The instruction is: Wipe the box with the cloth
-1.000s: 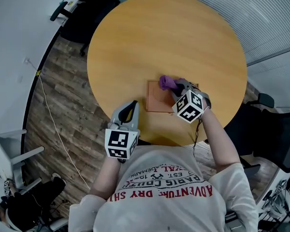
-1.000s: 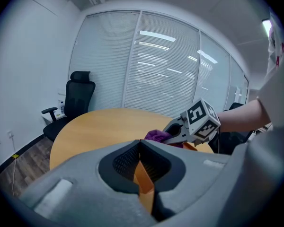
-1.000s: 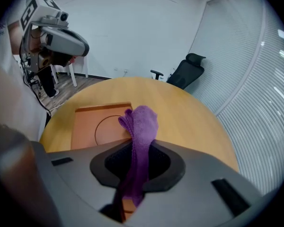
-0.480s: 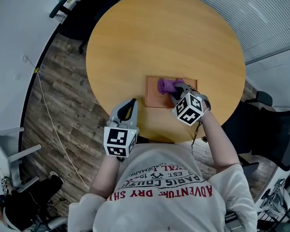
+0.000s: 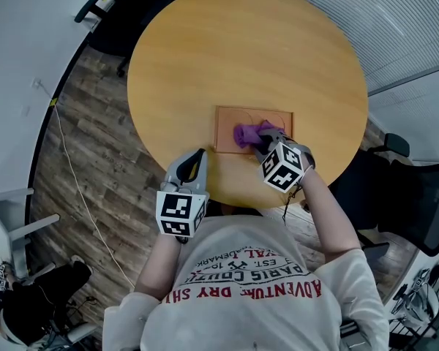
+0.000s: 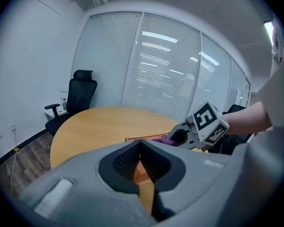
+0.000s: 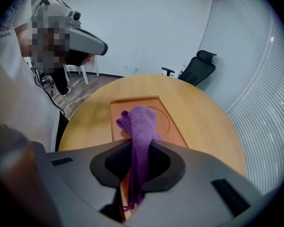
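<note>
Overhead, cloth point(image 5: 247, 134) on box point(image 5: 230, 125); shirt print point(image 5: 243, 289) "DRY".

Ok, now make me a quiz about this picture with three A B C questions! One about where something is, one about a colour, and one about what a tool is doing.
1. Where is the box?
A) on the floor
B) on the round table
C) on a chair

2. What colour is the cloth?
A) green
B) purple
C) white

3. What is the left tool holding?
A) the cloth
B) the box
C) nothing

Answers:
1 B, the head view shows it lying flat on the tabletop.
2 B, it looks purple in the right gripper view.
3 C, its jaws are together with nothing between them; the right tool is the one gripping the cloth.
</note>
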`<state>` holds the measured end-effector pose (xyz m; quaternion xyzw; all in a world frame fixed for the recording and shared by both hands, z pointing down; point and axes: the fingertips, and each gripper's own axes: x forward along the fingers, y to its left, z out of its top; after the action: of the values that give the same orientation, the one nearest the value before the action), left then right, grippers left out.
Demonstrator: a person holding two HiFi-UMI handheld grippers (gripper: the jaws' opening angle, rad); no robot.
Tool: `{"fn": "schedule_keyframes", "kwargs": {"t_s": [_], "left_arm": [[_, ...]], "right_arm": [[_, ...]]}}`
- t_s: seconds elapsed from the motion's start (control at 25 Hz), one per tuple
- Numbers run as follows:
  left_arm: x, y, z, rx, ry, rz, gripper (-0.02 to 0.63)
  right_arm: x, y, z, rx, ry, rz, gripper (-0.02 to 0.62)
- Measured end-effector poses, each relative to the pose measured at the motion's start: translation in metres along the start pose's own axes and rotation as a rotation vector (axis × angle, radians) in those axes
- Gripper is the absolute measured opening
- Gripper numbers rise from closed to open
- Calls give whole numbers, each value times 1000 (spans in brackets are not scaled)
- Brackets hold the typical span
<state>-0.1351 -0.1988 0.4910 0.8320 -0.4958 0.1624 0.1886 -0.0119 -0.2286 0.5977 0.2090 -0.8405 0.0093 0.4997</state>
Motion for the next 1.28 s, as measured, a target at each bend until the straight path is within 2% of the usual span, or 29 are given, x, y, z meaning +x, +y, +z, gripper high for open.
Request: {"fn": "schedule_keyframes", "kwargs": {"t_s": [0.44, 0.68, 0.92, 1.08, 1.28], "left_arm": [[-12, -21, -3, 0, -20, 14, 9], [-20, -31, -6, 4, -17, 20, 9], [-27, -42, -9, 17, -16, 20, 9], [-24, -46, -4, 33, -24, 14, 9], [-17, -56, 7, 56, -40, -4, 9]], "right_arm": [[-13, 37, -11, -5, 2, 58, 66], [-18, 52, -14, 29, 3, 87, 66], [-21, 82, -36, 4, 70, 157, 67], [-35, 69, -41, -63, 92, 123, 69], [-64, 33, -39, -50, 52, 49, 69]]}}
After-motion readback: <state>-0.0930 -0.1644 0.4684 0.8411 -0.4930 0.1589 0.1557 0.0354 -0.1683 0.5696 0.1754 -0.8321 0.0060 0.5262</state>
